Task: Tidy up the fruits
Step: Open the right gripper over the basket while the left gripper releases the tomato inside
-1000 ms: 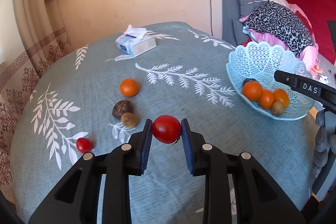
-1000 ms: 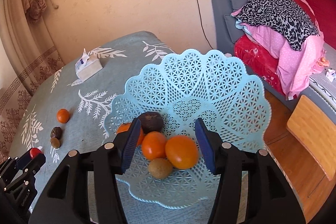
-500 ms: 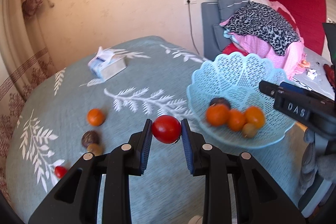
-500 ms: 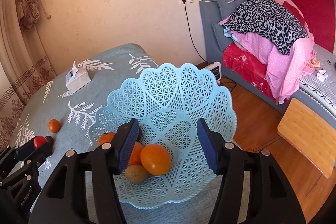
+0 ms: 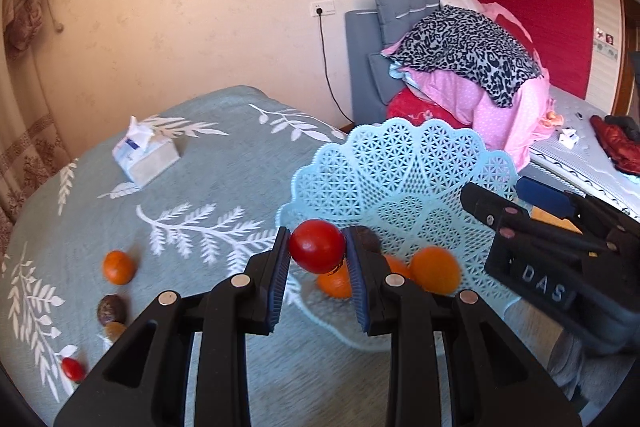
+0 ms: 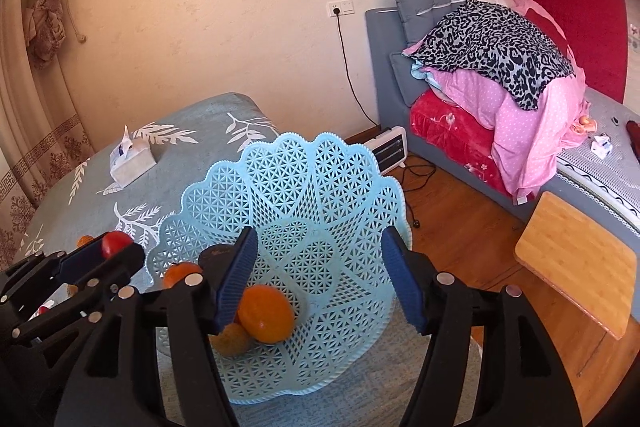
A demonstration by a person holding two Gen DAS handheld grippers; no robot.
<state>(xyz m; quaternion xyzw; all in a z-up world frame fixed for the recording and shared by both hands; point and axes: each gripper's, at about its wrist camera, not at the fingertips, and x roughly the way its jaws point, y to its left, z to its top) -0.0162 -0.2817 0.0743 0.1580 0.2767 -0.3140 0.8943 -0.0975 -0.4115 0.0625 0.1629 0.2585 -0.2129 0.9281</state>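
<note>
My left gripper is shut on a red tomato and holds it in the air at the near left rim of the light blue lattice basket. The basket holds oranges, a kiwi and a dark fruit. My right gripper is open and empty, over the basket; it also shows in the left wrist view. On the cloth to the left lie an orange, a dark fruit, a brownish fruit and a small tomato.
A tissue box sits at the far side of the teal leaf-print tablecloth. A bed with piled bedding stands to the right. A wooden board and a heater are on the floor beyond the table.
My left gripper has carried the tomato to the right, from above the loose fruits to the basket's rim. My right gripper has drawn back a little over the basket, still open.
</note>
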